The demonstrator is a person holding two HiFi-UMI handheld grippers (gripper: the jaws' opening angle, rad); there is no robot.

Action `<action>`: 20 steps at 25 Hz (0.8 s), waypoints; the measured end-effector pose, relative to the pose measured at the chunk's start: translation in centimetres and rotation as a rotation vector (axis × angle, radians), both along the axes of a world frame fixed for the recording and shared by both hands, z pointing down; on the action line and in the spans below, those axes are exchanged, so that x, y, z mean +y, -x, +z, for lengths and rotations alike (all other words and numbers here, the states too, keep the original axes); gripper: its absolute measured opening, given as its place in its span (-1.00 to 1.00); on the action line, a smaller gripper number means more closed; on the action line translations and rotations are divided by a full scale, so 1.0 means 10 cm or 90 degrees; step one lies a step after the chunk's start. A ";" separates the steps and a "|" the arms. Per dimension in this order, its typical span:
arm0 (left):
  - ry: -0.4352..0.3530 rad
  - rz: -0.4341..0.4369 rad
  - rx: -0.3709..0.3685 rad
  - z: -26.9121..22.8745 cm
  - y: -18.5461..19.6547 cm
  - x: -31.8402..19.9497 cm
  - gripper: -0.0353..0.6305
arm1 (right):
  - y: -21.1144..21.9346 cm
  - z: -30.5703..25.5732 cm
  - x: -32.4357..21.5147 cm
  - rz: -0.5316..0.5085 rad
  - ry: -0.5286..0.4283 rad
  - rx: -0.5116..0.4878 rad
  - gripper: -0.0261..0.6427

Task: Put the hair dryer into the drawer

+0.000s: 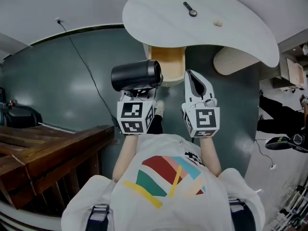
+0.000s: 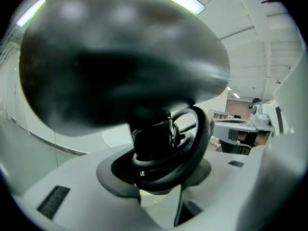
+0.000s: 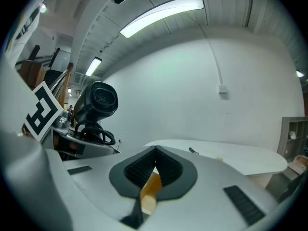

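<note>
In the head view the left gripper (image 1: 140, 91) carries the black hair dryer (image 1: 136, 76) in front of the person's chest, barrel lying crosswise above the jaws. That looks like a carrying hold, keeping the heavy body balanced over the grip. The right gripper (image 1: 194, 78) is just beside it with nothing in it, probably kept free to work the drawer. Ahead stands a white table (image 1: 250, 37) with a wooden unit (image 1: 167, 61) under its near edge. This is likely where the drawer sits, though whether it is open cannot be told. In the left gripper view the dryer's body fills the upper frame, and the jaws stand fairly wide, clamped on its handle (image 2: 153, 138) with the looped cord (image 2: 199, 143) bunched around it, so the cord does not dangle. In the right gripper view the jaws are closed together and empty, with only a sliver of wood colour showing past them. The dryer appears to their left, near but apart, and the table lies ahead. So the dryer is in the air, well short of the wooden unit.
</note>
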State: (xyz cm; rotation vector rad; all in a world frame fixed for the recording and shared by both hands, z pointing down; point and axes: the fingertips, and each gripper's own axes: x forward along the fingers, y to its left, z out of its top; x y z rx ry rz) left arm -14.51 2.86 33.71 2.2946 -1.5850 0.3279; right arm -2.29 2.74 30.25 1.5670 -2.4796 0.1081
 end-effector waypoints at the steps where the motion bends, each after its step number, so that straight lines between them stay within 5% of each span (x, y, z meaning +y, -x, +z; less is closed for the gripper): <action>1: 0.001 0.003 0.000 0.00 -0.04 -0.18 -0.30 | -0.02 -0.01 -0.18 0.000 -0.001 0.000 -0.89; 10: -0.005 0.043 -0.006 -0.02 -0.21 -1.29 -0.30 | -0.12 0.00 -1.22 0.029 0.002 -0.005 -0.89; 20: 0.012 0.037 -0.015 0.07 -0.32 -1.62 -0.30 | -0.28 0.12 -1.54 0.047 0.022 -0.028 -0.89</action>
